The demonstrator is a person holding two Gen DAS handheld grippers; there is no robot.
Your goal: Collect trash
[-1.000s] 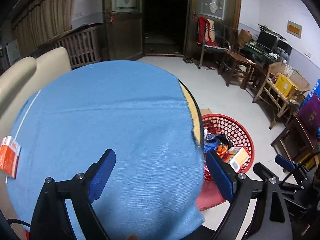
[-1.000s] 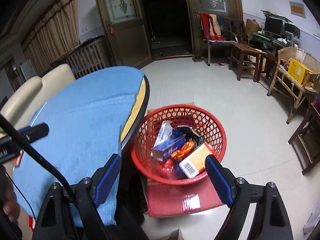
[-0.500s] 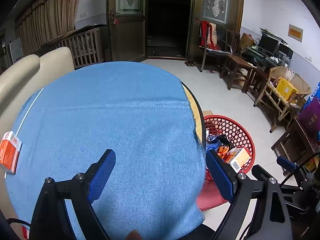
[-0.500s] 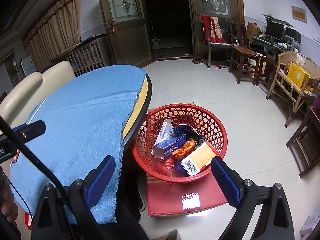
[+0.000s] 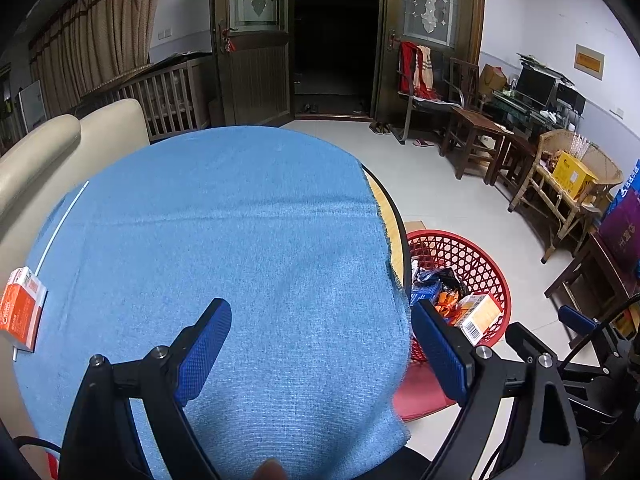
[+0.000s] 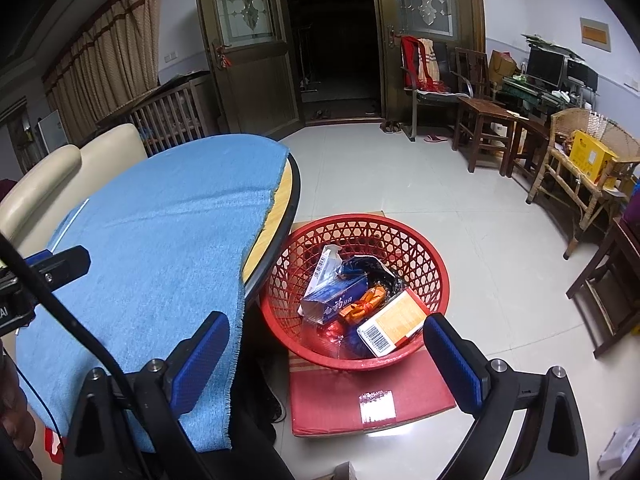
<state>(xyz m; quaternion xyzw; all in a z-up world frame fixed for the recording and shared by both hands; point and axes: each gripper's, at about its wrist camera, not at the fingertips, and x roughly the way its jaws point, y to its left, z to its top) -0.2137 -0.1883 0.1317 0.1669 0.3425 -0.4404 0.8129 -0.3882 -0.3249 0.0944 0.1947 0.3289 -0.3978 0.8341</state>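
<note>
Blue tablecloth point(image 5: 240, 240) carries one flat orange-and-white carton point(image 5: 22, 308) at its edge.

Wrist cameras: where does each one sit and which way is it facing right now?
Left wrist: above the blue cloth, looking across the table; its open blue fingers and a fingertip at the bottom edge show.
Right wrist: beside the table edge, looking down at the red basket; open fingers show.
Shared: cloth, basket, orange barcode box.

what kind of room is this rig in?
Most likely a lived-in home living room: a cream sofa behind the round table with blue cloth, dark wooden double doors with patterned glass, and wooden chairs along the wall. A red plastic mesh basket of trash sits on the floor.
</note>
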